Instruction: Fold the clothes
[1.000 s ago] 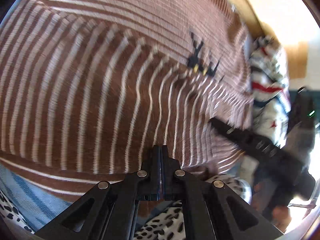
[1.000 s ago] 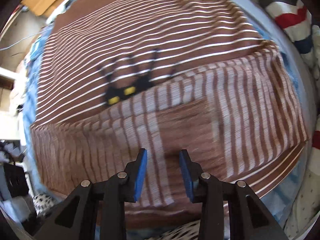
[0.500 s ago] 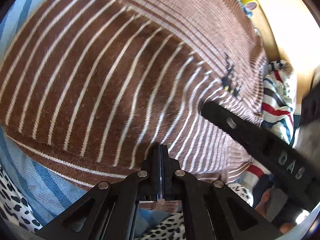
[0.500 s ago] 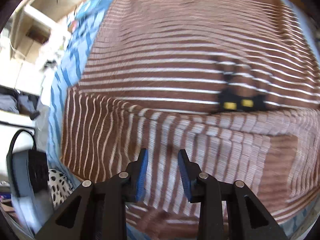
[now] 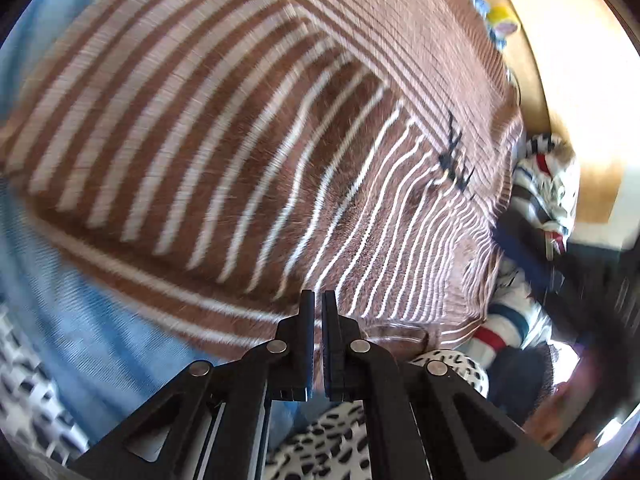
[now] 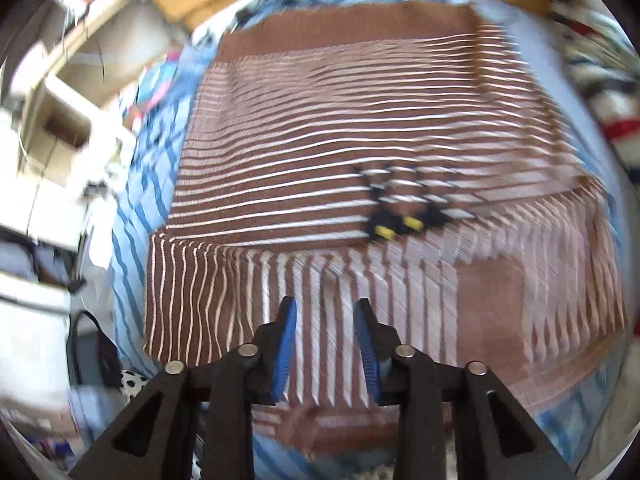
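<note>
Both tongs have lifted off the folded brown striped sweater: left tongs clenched empty, right tongs released and opening, clearing for the next fold.

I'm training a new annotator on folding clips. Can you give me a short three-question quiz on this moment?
1. True or false: the left claw is shut.
2. What colour are the pads of the right claw? A) blue B) red C) green
3. Fill in: the brown striped sweater lies on a ____-striped sheet.

Key: 1 true; 2 A; 3 blue.
</note>
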